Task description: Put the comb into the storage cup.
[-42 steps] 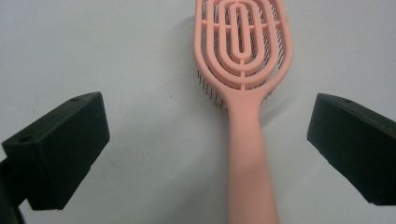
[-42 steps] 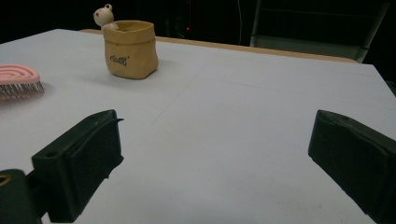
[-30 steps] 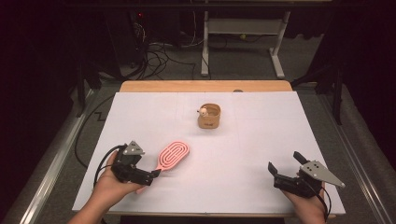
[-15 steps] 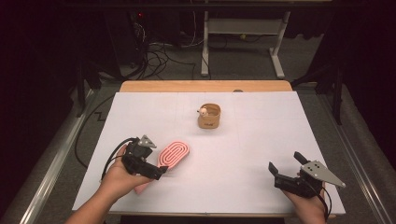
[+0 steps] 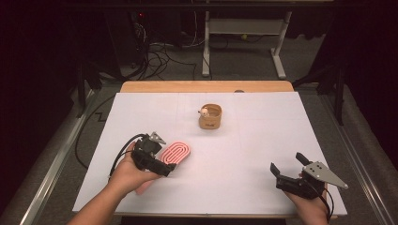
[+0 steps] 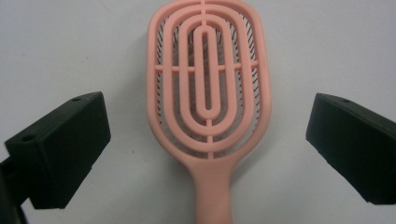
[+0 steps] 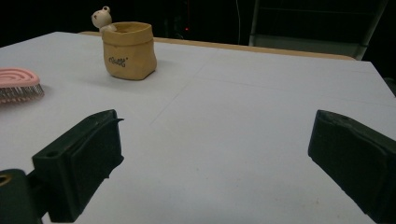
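Since a second ago, the left gripper [image 5: 165,165] has slid forward over the pink hairbrush [image 5: 175,152]; the right gripper [image 5: 288,169] rests with jaws apart.

Left gripper view: jaws spread wide, straddling the brush's handle.

Right gripper view: a tan pouch-shaped pot [image 7: 129,50] bears small, unreadable writing.

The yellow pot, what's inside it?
A small bear figure peeks over the rim of the yellow pot. The pot's wall hides its body and anything deeper.
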A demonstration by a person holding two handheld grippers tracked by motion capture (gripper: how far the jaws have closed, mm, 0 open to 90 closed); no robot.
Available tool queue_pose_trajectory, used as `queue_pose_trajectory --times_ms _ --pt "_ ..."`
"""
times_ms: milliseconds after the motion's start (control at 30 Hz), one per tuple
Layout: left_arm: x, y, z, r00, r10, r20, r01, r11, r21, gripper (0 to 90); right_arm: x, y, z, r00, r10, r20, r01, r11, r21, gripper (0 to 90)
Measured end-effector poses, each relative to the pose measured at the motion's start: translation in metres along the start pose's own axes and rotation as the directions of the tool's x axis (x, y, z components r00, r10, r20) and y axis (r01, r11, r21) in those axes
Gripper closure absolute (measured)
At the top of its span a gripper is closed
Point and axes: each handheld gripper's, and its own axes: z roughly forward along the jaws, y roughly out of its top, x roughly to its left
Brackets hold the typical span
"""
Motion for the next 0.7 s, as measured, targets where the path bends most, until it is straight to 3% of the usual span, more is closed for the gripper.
queue_pose_trajectory --times_ms 400,500,700 --pt "-0.003 0.02 0.016 0.9996 0.029 -0.001 -0.029 0.9952 0.093 2.2 0.001 0.0 0.0 1.0 0.0 0.001 0.0 1.0 -0.001 3.5" --pt "-0.005 0.026 0.024 0.9984 0.056 -0.012 -0.054 0.9878 0.146 2.2 0.001 0.0 0.001 1.0 -0.004 -0.002 0.004 1.0 0.003 3.5" --pt "-0.003 0.032 0.036 0.9992 0.04 -0.011 -0.037 0.9794 0.199 3.1 0.001 0.0 0.001 1.0 -0.002 0.0 0.002 1.0 0.001 3.5"
